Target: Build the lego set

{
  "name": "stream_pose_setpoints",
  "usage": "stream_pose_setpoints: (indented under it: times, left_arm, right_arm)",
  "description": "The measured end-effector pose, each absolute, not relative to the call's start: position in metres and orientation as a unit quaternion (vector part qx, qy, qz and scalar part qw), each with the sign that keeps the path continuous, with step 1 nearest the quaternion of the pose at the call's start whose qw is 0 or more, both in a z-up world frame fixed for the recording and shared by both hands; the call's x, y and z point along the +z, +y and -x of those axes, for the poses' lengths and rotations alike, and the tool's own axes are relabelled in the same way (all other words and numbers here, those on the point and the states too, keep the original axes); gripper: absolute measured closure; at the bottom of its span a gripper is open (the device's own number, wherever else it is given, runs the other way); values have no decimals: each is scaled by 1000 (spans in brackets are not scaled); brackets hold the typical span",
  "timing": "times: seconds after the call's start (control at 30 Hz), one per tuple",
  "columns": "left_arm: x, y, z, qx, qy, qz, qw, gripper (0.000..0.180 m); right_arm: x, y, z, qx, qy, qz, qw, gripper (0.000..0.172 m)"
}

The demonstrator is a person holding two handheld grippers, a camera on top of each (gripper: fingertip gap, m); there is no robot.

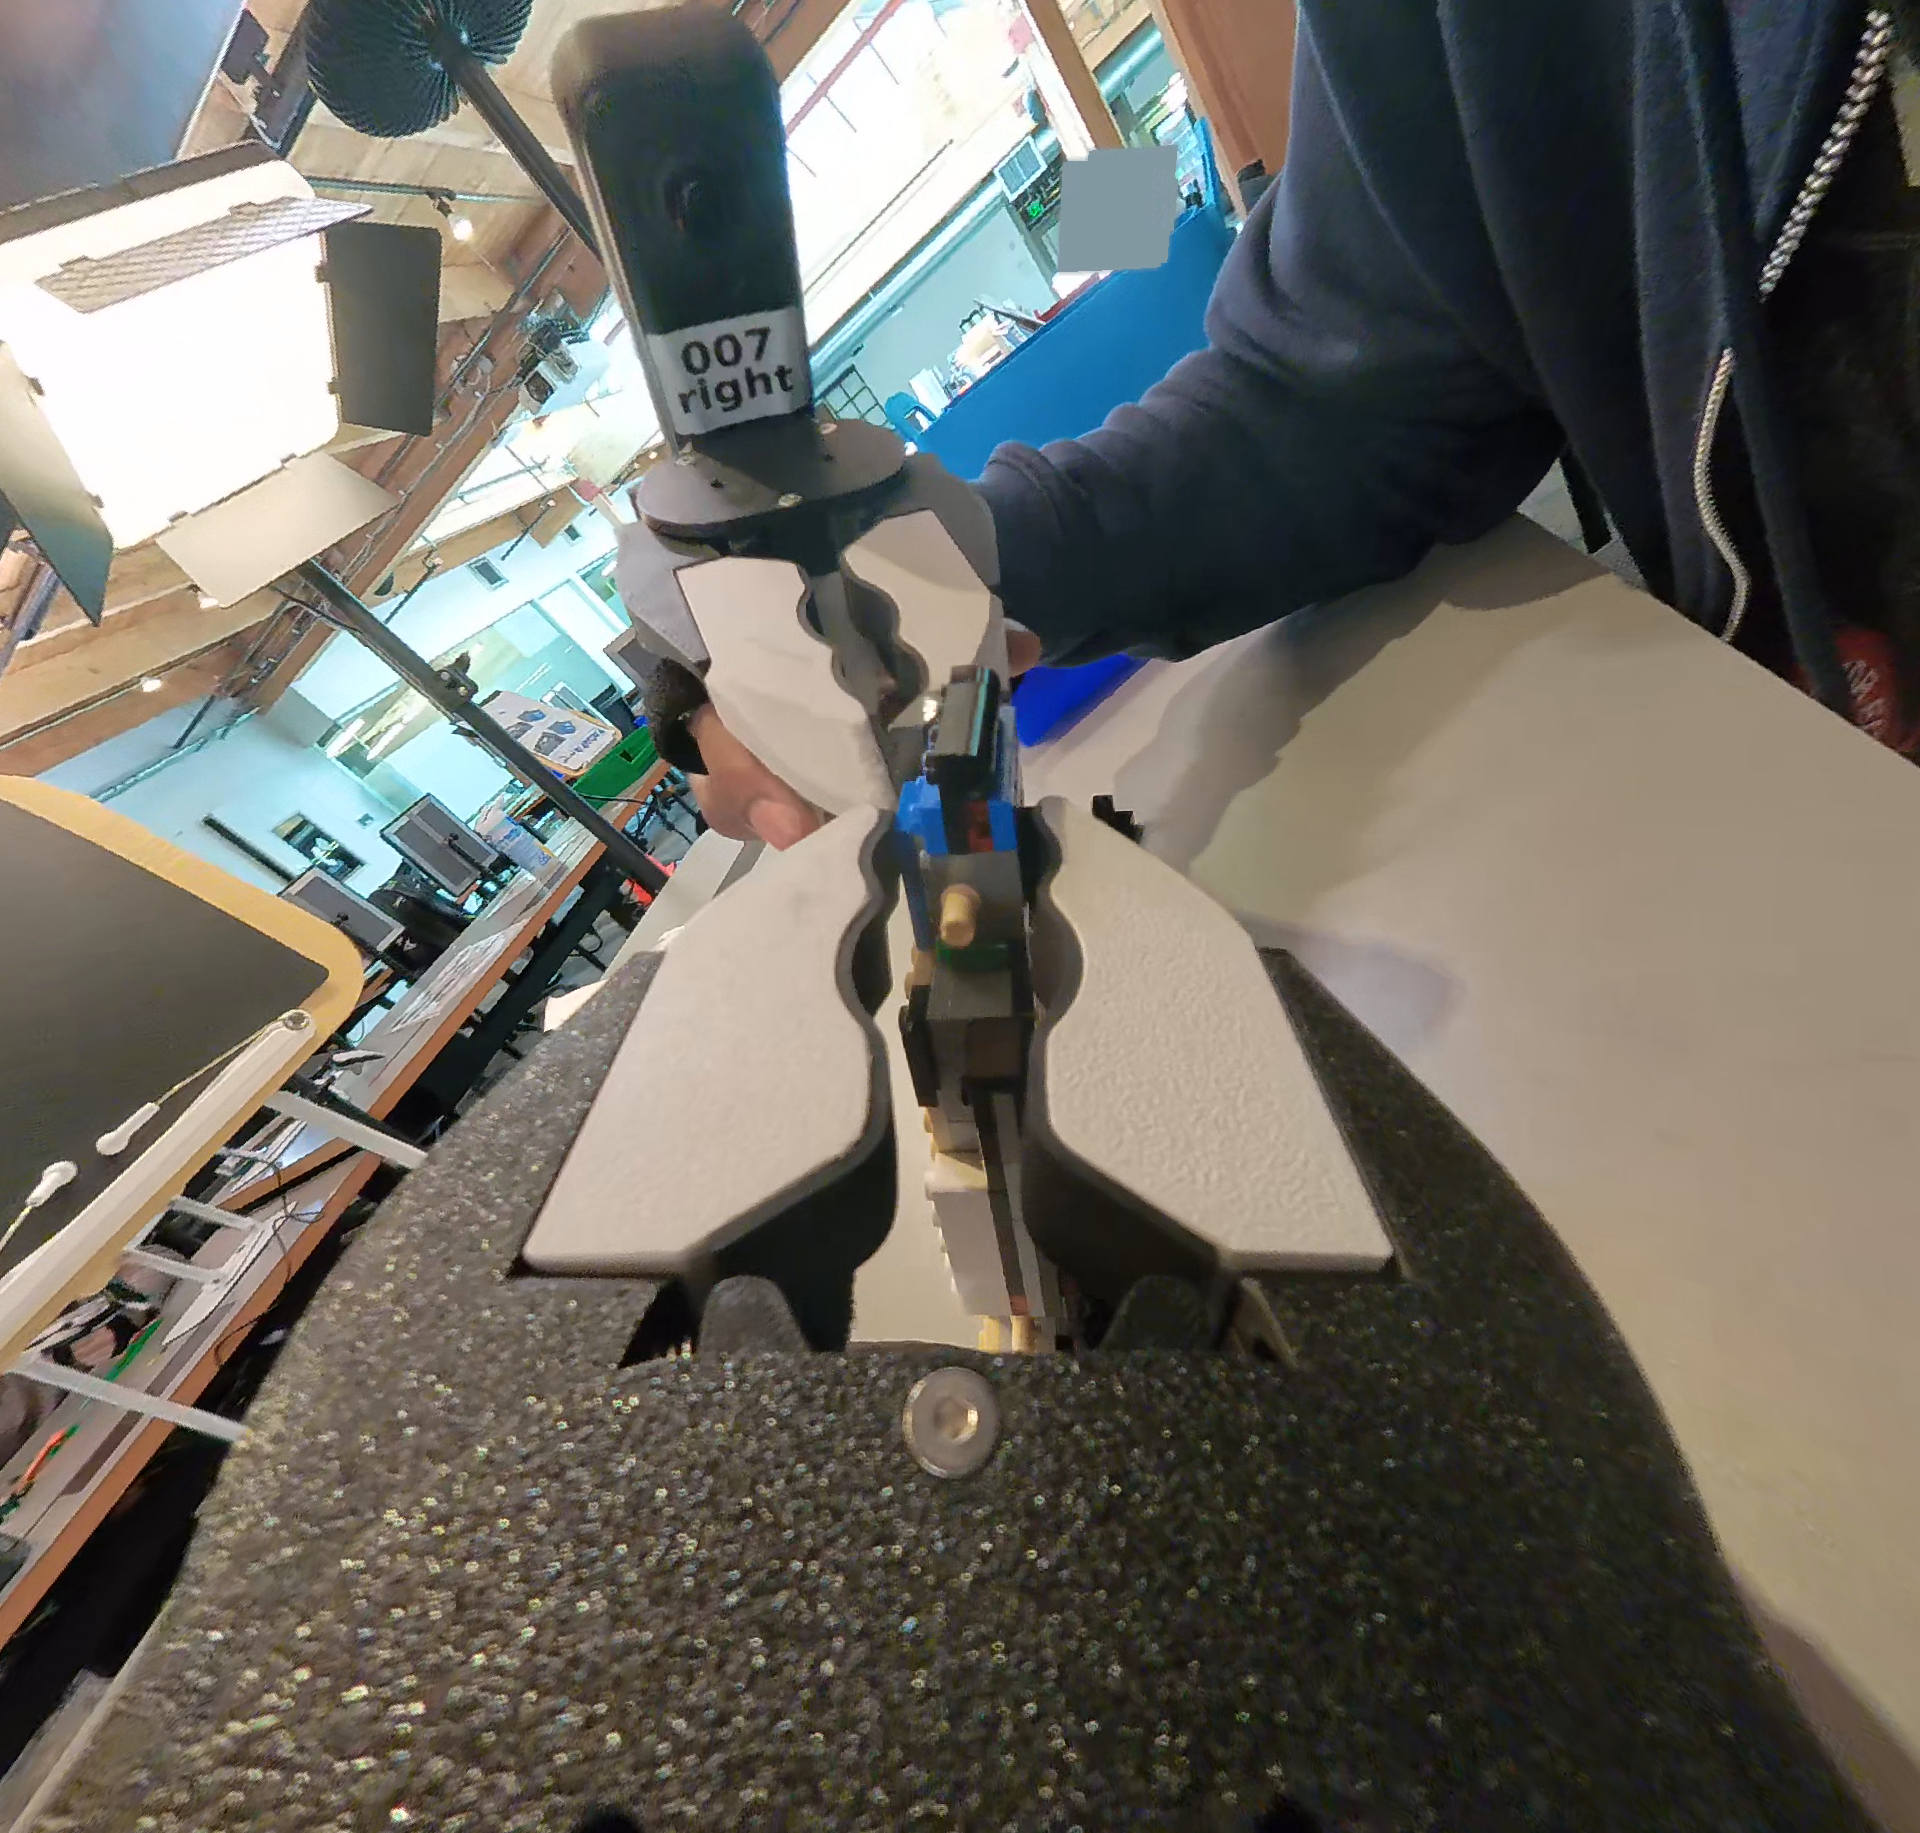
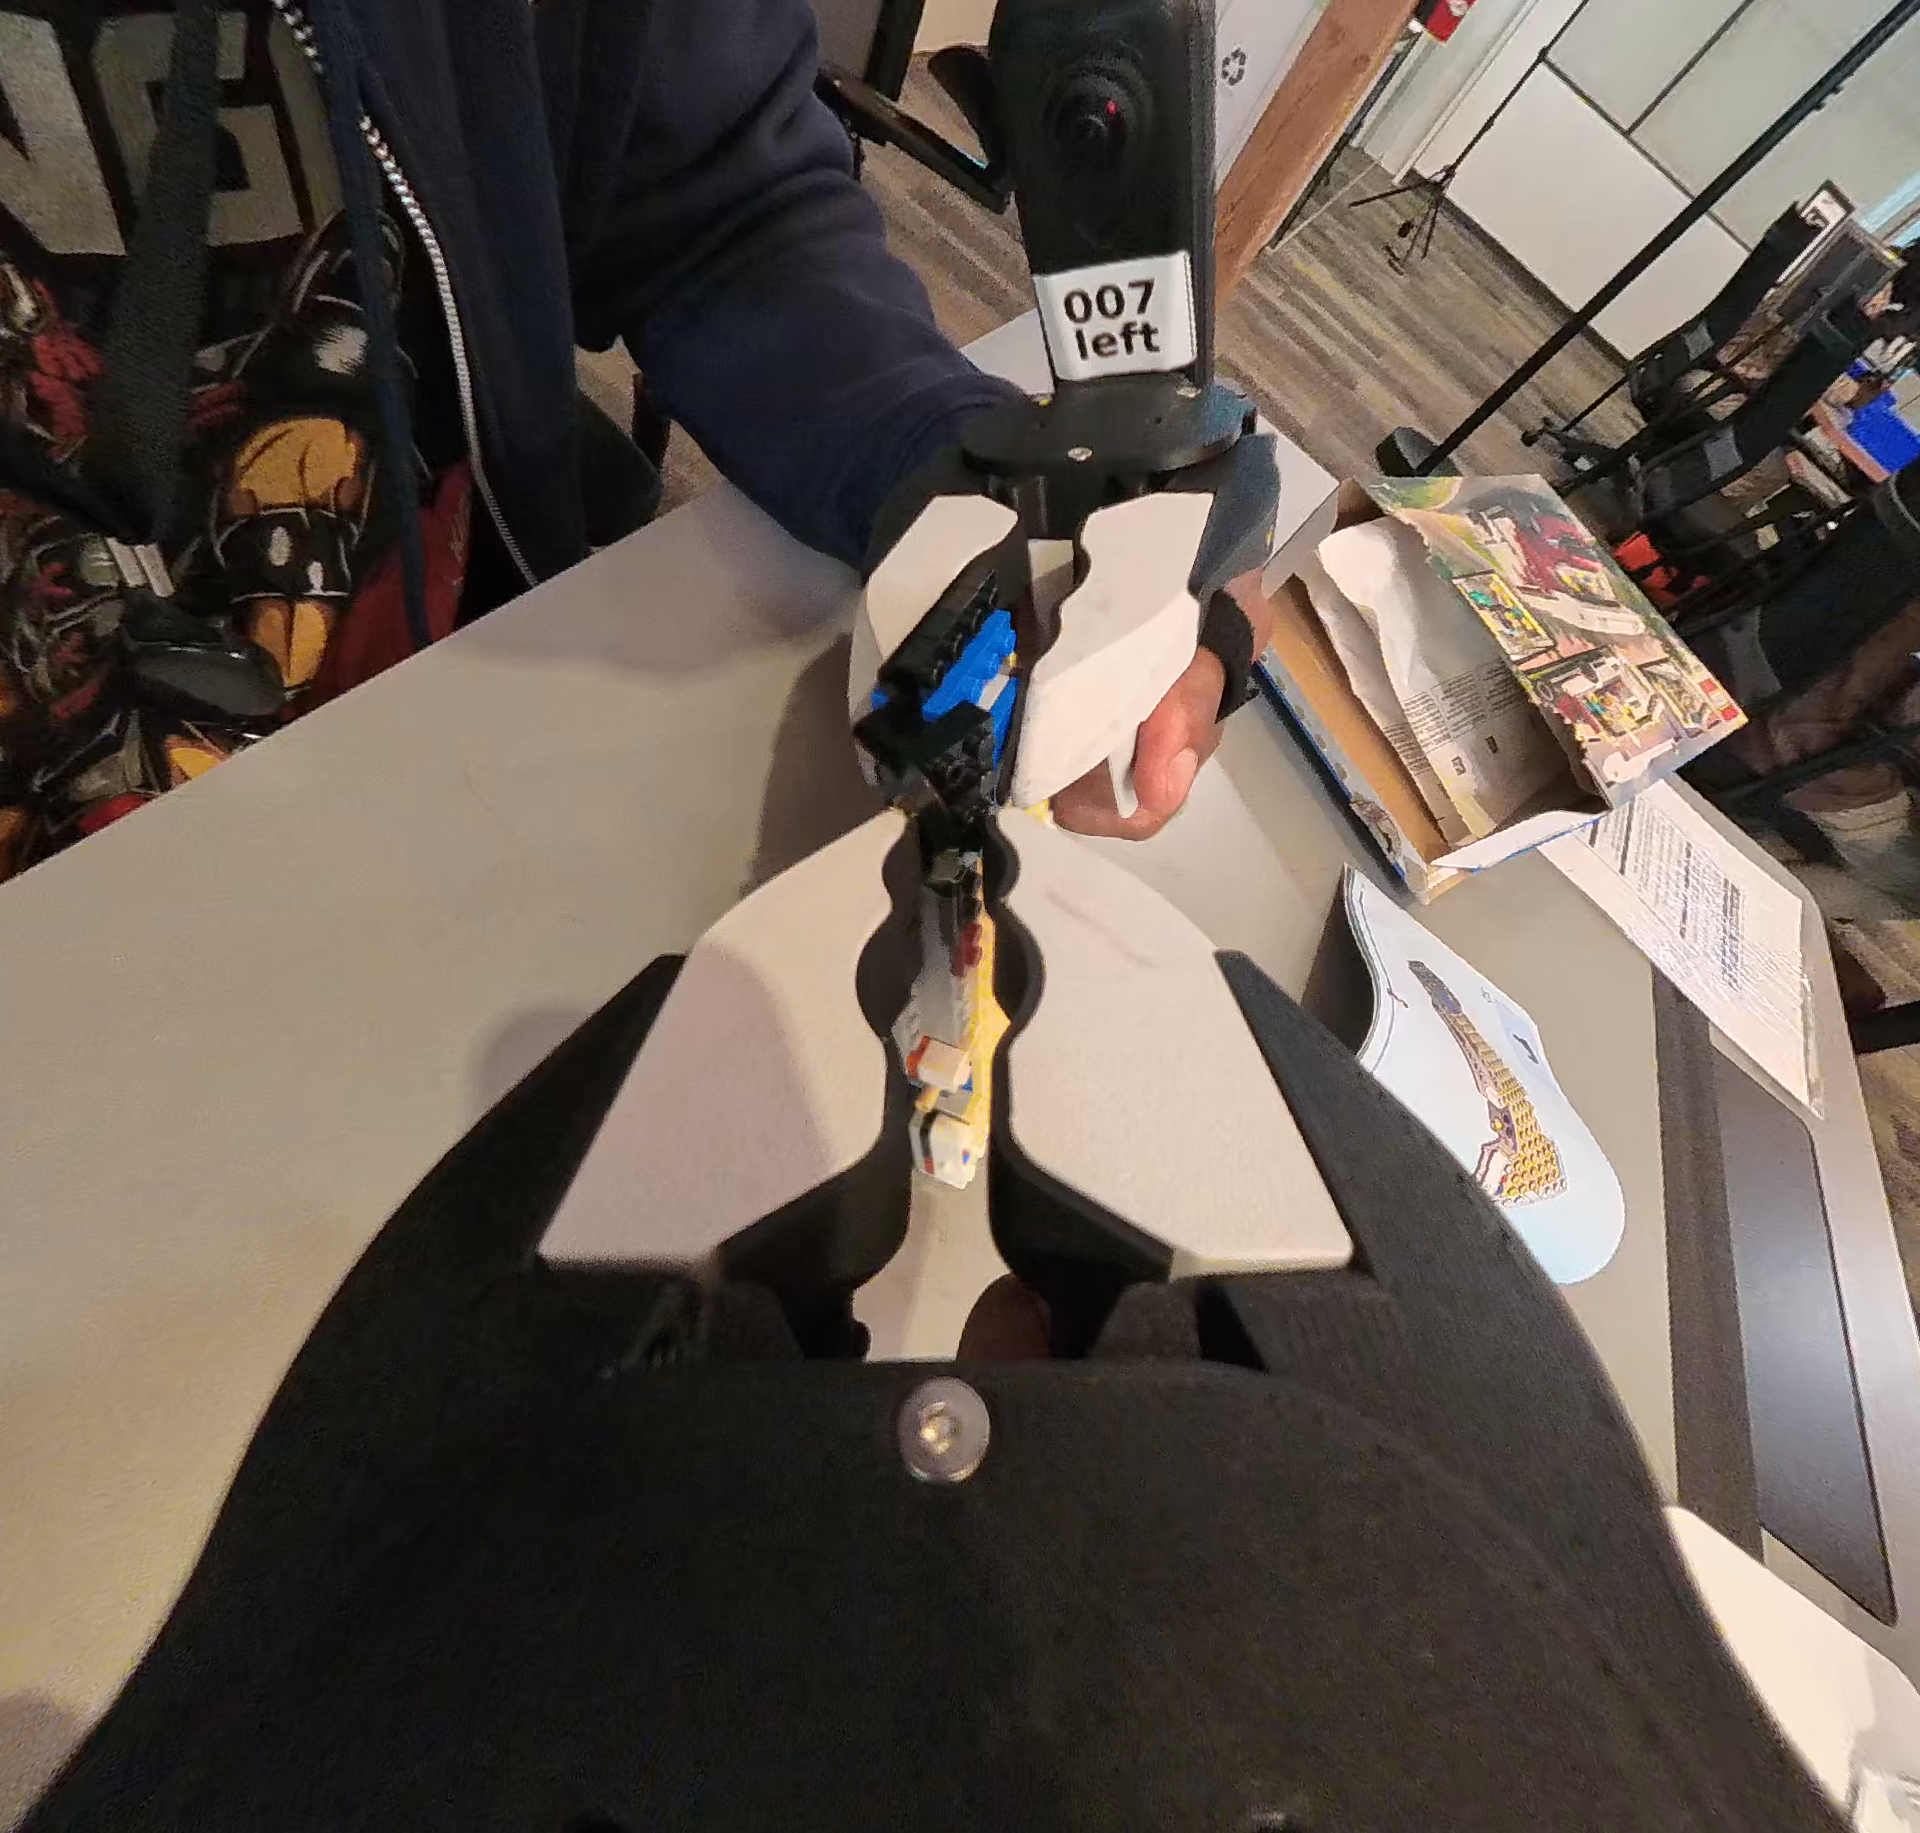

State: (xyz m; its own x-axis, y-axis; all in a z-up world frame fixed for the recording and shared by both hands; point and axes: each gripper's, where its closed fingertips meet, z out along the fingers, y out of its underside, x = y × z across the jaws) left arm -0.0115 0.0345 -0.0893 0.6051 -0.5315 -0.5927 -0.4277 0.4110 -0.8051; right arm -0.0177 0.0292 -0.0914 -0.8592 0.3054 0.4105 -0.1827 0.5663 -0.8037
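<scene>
My left gripper is shut on a blue, black and grey brick build that fills the space between its pads. My right gripper is shut on a thin white, yellow and black brick strip. The two grippers point at each other, tip to tip, above the grey table. The black ends of the two builds meet between the fingertips; I cannot tell if they are joined. The right gripper shows in the left wrist view with a black piece at its tips. The left gripper shows in the right wrist view holding the blue and black build.
An open cardboard box with printed pictures lies at the right of the table, with an instruction booklet and a paper sheet beside it. A person in a dark hoodie stands at the table edge. A studio light hangs left.
</scene>
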Motion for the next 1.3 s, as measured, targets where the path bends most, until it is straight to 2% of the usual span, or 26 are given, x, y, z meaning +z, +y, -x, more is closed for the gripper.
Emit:
stream_pose_setpoints:
  times: [0.33,0.73,1.03,1.3]
  left_arm:
    - [-90,29,9,-68,450,539,708,158]
    - [-89,32,10,-43,451,542,708,157]
    - [-88,42,17,-3,424,556,715,140]
    - [-92,43,17,35,439,556,705,151]
  right_arm:
    - [-92,27,11,463,-863,27,199,162]
    - [-90,28,9,419,-891,27,172,164]
    - [-92,33,10,407,-895,37,181,164]
    - [-94,38,12,407,-892,47,192,164]
